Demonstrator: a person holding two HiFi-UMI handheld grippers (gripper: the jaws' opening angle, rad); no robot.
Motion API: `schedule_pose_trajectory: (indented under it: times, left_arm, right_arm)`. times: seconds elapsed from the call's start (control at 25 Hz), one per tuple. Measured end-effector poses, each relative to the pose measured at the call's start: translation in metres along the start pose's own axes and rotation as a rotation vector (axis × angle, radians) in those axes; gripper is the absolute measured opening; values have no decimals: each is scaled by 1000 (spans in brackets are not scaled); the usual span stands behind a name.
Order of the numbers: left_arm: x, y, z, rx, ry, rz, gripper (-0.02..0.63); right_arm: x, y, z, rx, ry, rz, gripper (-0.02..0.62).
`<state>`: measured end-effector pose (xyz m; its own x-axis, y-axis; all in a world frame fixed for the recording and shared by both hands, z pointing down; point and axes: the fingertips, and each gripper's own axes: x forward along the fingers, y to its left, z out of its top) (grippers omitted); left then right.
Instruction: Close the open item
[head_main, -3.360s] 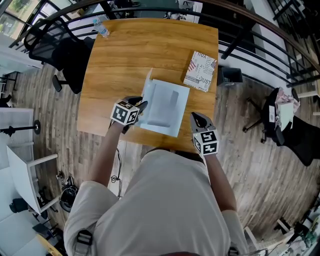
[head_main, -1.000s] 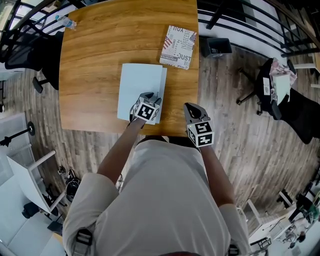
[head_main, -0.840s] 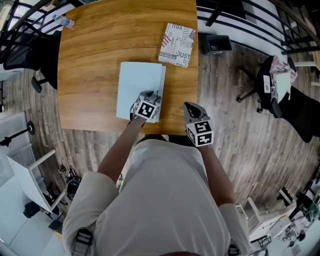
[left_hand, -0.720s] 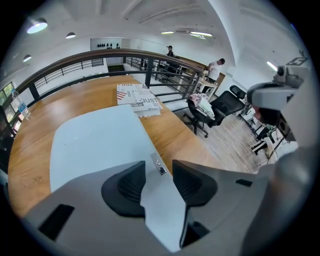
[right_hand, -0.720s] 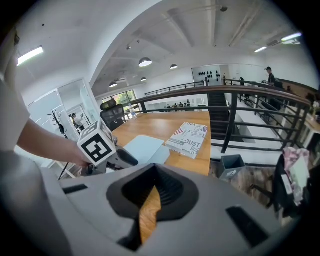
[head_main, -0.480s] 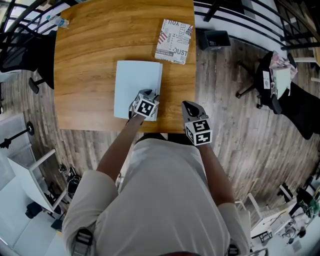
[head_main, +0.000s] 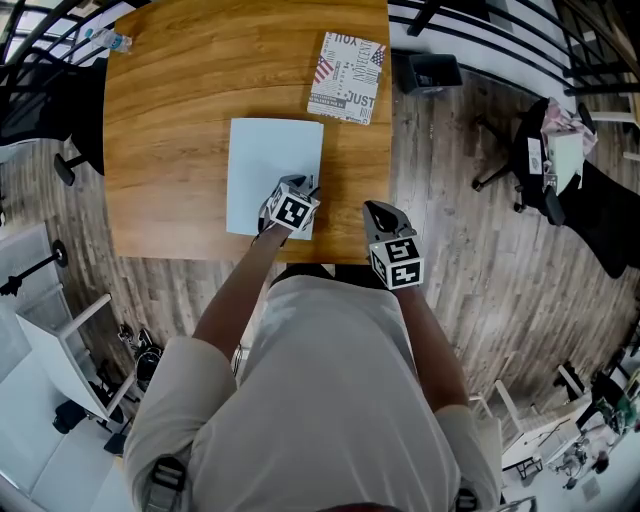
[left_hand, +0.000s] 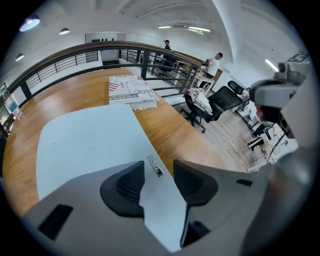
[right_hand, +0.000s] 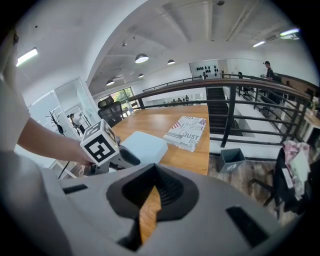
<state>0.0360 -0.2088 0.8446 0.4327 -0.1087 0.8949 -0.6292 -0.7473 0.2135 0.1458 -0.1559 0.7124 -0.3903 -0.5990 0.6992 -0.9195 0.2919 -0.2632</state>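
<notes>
A pale blue flat box (head_main: 270, 165) lies shut on the wooden table (head_main: 170, 120), its lid down flat. My left gripper (head_main: 303, 187) is over the box's near right corner. In the left gripper view (left_hand: 159, 167) its jaws stand apart and have just been opening; the lid's edge (left_hand: 85, 140) with a small metal clasp (left_hand: 155, 166) lies between them, and the pads do not press on it. My right gripper (head_main: 375, 208) hangs at the table's near edge, right of the box (right_hand: 145, 145). Its jaws (right_hand: 154, 170) are shut on nothing.
A patterned printed box (head_main: 347, 63) lies at the table's far right corner, beyond the blue box. A plastic bottle (head_main: 105, 40) sits at the far left corner. A black railing (right_hand: 235, 107) and a small bin (head_main: 432, 72) are right of the table, a black chair (head_main: 30, 110) left.
The lid, standing open in the oldest frame, now lies flat. My left gripper has gone from the box's left side to its near right corner. The right gripper has hardly moved.
</notes>
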Motion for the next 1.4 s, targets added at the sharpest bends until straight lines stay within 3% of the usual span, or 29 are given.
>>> schedule_pose_trajectory:
  times: [0.4,0.68,1.0,1.4]
  left_arm:
    - [5,3,-2,22,-2,16,160]
    - [8,5,-1,-21,-25,13,149]
    - [-6,0,2,-44,-57,-13,192]
    - [-39,10,14,-45,-134,-12,193]
  right_arm:
    - [11,8,0,-9,13,25,3]
    - [14,11,-2,-17,15,25,2]
    - [10,17,4,-34,7,21,3]
    - [3,26,18,-54,-28,-7,3]
